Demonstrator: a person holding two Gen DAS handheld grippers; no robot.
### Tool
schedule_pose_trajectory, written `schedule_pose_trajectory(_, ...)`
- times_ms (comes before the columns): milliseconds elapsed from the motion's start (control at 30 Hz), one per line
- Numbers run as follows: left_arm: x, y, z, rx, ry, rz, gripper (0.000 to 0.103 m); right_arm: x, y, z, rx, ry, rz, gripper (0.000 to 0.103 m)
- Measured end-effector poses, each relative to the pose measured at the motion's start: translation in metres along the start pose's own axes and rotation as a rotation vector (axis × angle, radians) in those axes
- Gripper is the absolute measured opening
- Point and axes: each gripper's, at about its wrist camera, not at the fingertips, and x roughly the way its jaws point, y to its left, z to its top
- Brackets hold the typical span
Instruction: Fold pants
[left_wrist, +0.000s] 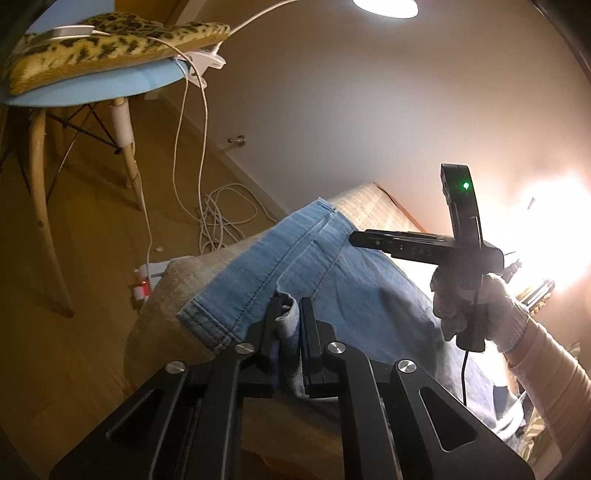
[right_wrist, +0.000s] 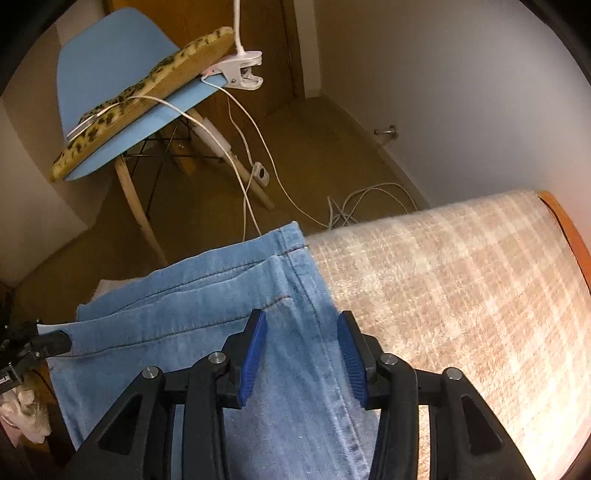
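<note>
The left gripper (left_wrist: 290, 314) pinched a bunched fold of the pants (left_wrist: 295, 258) low in the frame's centre. The right gripper (right_wrist: 301, 350) stood part open and empty over the denim's side seam. The jeans lay across the plaid cover (right_wrist: 461, 280), hems hanging off its far edge at mid-frame. With only one corner held, the overhanging cloth could slide floorward.
</note>
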Motion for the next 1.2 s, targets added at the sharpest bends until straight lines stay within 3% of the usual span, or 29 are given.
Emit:
schedule_pose_trajectory(67, 0.003, 0.0, -0.002, -0.018, 0.014, 0.002, 0.025, 0.0, 0.007, -0.001, -0.028, -0.001, -0.005, 0.044)
schedule_pose_trajectory(100, 0.004, -0.001, -0.002, -0.023, 0.019, -0.001, 0.027, -0.002, 0.012, -0.001, -0.064, 0.0, -0.021, 0.043)
schedule_pose_trajectory(300, 0.018, -0.008, -0.007, 0.0, 0.022, 0.04, 0.026, 0.003, 0.02, 0.002, -0.12, -0.006, -0.033, 0.043)
schedule_pose_trajectory(367, 0.015, -0.012, -0.009, 0.014, 0.009, 0.056, 0.007, 0.002, 0.018, 0.001, -0.096, -0.011, -0.026, 0.035)
schedule_pose_trajectory(400, 0.013, -0.014, -0.008, 0.023, -0.001, 0.061, 0.006, 0.002, 0.019, 0.002, -0.097, -0.014, -0.037, 0.021)
schedule_pose_trajectory(467, 0.009, -0.017, -0.009, 0.039, -0.017, 0.067, 0.007, -0.004, 0.024, -0.002, -0.116, -0.026, -0.069, 0.005)
schedule_pose_trajectory(633, -0.004, -0.028, -0.01, 0.112, -0.066, 0.087, 0.006, -0.038, 0.028, -0.006, -0.103, -0.103, -0.068, 0.003)
schedule_pose_trajectory(833, 0.001, -0.029, -0.009, 0.134, -0.058, 0.093, 0.006, -0.027, 0.032, -0.005, -0.16, -0.046, -0.099, 0.01)
schedule_pose_trajectory(867, 0.001, -0.028, -0.009, 0.138, -0.056, 0.097, 0.006, -0.023, 0.033, -0.005, -0.166, -0.037, -0.083, 0.017)
schedule_pose_trajectory(900, 0.001, -0.028, -0.009, 0.141, -0.054, 0.1, 0.006, -0.02, 0.034, -0.003, -0.169, -0.035, -0.079, 0.037)
schedule_pose_trajectory(933, 0.001, -0.027, -0.009, 0.143, -0.049, 0.1, 0.006, -0.017, 0.036, -0.003, -0.18, -0.05, -0.082, 0.043)
schedule_pose_trajectory(1200, 0.001, -0.032, -0.013, 0.196, -0.054, 0.126, 0.006, 0.009, 0.028, 0.012, -0.155, -0.046, -0.019, 0.043)
